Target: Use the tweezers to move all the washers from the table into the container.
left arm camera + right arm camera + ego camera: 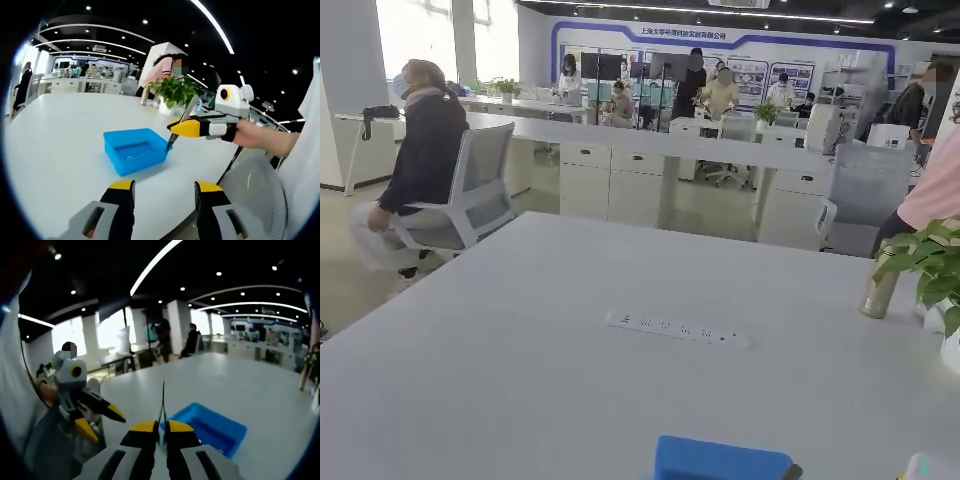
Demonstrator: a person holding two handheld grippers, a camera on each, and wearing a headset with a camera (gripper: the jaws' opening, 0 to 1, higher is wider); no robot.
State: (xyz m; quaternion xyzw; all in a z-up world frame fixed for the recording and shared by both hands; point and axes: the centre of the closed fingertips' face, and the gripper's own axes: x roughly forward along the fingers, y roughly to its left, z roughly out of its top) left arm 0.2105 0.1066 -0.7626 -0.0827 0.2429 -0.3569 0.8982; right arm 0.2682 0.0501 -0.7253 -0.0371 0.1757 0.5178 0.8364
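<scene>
jaws of the right gripper [161, 429] are pressed together on the tweezers [163, 399], whose tip hangs just beside a corner of the blue container [142, 165], close above the table [60, 150]. the left gripper [165, 186] stands spread and empty, short of the container. i judge this a fetch-or-drop step. faint specks on the container floor may be washers, but i cannot tell, nor whether the tips pinch one. next i must find loose washers on the table and lower the fine tips squarely over one.
</scene>
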